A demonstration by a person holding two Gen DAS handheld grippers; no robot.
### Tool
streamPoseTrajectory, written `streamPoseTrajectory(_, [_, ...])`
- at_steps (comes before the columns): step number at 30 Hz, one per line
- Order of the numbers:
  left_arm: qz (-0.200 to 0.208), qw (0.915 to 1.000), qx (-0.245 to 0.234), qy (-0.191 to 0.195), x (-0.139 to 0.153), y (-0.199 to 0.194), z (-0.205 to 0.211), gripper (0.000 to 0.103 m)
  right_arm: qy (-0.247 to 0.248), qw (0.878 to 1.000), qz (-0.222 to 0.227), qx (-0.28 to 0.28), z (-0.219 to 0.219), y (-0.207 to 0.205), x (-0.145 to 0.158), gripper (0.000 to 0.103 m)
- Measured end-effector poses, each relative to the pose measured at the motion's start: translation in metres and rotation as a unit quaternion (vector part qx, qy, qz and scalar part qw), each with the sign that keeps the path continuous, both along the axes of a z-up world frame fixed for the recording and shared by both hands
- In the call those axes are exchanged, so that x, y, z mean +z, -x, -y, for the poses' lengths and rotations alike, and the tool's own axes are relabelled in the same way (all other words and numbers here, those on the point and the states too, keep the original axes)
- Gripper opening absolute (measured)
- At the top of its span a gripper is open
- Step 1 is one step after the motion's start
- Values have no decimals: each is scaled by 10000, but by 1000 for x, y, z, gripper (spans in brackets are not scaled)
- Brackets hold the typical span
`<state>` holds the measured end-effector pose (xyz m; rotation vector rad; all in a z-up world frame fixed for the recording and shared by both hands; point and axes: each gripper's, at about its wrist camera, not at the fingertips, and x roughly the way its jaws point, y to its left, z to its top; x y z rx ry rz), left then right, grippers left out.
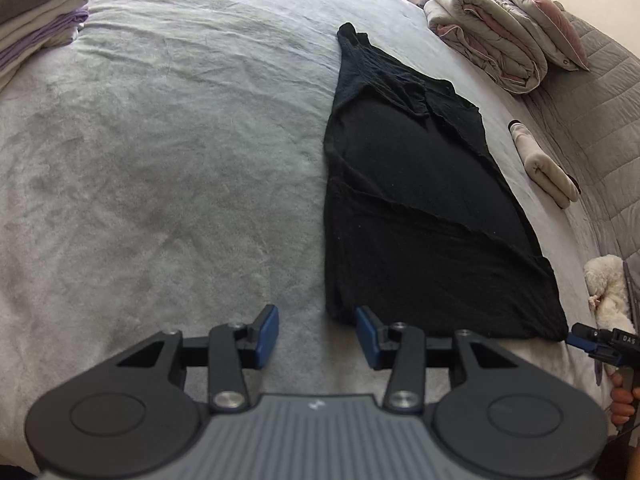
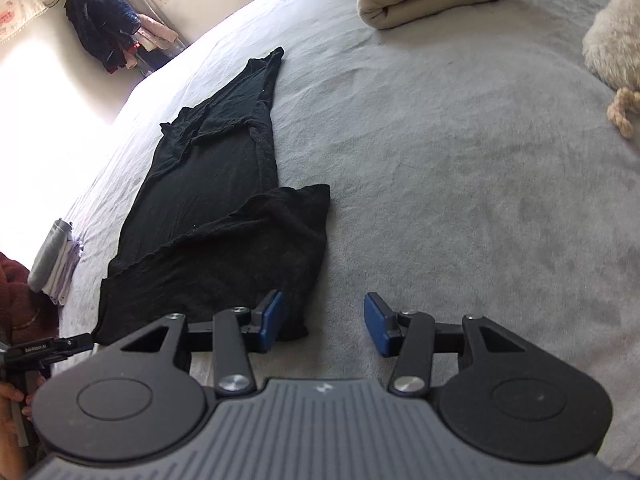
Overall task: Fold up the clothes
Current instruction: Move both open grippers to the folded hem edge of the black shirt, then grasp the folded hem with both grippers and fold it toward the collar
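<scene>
Left wrist | black garment (image 1: 420, 208) flat on bed (image 1: 160, 160) | fingers (image 1: 267, 332) apart, empty

Two handheld grippers: the left gripper (image 1: 317, 336) and right gripper (image 2: 324, 324) each carry blue pads (image 1: 267, 336) on black linkage arms with silver screws (image 1: 229, 400), round black discs and a ribbed grey housing (image 2: 320, 432) with a small white mark. The person wears a dark red fuzzy sleeve (image 2: 16, 292).
</scene>
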<state>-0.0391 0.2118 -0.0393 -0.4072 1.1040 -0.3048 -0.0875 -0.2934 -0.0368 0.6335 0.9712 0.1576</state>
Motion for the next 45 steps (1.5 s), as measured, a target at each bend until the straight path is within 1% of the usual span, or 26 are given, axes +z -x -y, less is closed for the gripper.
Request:
streamPoseTrajectory(3, [-457, 9961, 113, 742, -12, -6, -12, 43, -593, 9980, -212, -49, 14, 7, -9, 49])
streamPoseTrajectory(4, [-543, 9942, 167, 915, -15, -9, -13, 43, -802, 9964, -265, -75, 18, 8, -12, 49])
streamPoseTrajectory(5, [-561, 9931, 207, 1007, -18, -11, -13, 42, -955, 9950, -295, -74, 19, 7, -14, 50])
streamPoseTrajectory(7, [-506, 9922, 249, 1110, -23, -15, -10, 42, -1234, 9917, -346, -62, 20, 4, -19, 50])
streamPoseTrajectory(9, [-435, 9910, 300, 1226, -30, -18, -6, 42, -1411, 9893, -377, -54, 18, -3, -25, 50])
streamPoseTrajectory(15, [-101, 9870, 342, 1568, -39, -23, 0, 43, -1569, 9872, -273, 31, 8, -20, -29, 49])
streamPoseTrajectory(18, [-38, 9866, 315, 1598, -39, -27, 3, 43, -1555, 9876, -205, 104, 0, -29, -30, 49])
streamPoseTrajectory(20, [-3, 9888, 242, 1470, -37, -28, 7, 41, -1516, 9881, -173, 184, -6, -33, -30, 49])
streamPoseTrajectory(21, [14, 9901, 200, 1391, -35, -29, 9, 39, -1459, 9889, -181, 231, -9, -34, -30, 44])
streamPoseTrajectory(22, [5, 9919, 161, 1259, -33, -30, 12, 28, -1394, 9896, -193, 279, -12, -35, -29, 38])
streamPoseTrajectory(23, [-46, 9937, 132, 1110, -31, -32, 14, 17, -1441, 9889, -196, 297, -14, -36, -28, 20])
streamPoseTrajectory(24, [-96, 9938, 123, 1098, -31, -34, 15, 4, -1508, 9879, -197, 309, -14, -36, -28, 13])
streamPoseTrajectory(26, [-135, 9912, 146, 1307, -33, -34, 13, 4, -1642, 9857, -198, 333, -16, -36, -28, 10])
streamPoseTrajectory(28, [-103, 9864, 223, 1627, -32, -33, 9, 3, -1805, 9830, -149, 312, -14, -36, -24, 10])
streamPoseTrajectory(30, [-47, 9786, 351, 2026, -30, -33, 4, 3, -2005, 9794, -31, 228, -9, -38, -17, 10])
streamPoseTrajectory(33, [49, 9635, 574, 2613, -26, -37, -2, 3, -2305, 9729, 148, 90, -2, -42, -6, 10])
streamPoseTrajectory(36, [142, 9486, 805, 3058, -21, -45, -7, 3, -2501, 9677, 300, -55, 4, -51, 4, 10])
streamPoseTrajectory(41, [189, 9335, 1241, 3358, -17, -68, -10, 3, -2715, 9609, 462, -285, 9, -78, 11, 10])
streamPoseTrajectory(45, [137, 9257, 1587, 3431, -19, -92, -12, 3, -2777, 9584, 394, -532, 11, -104, 5, 10])
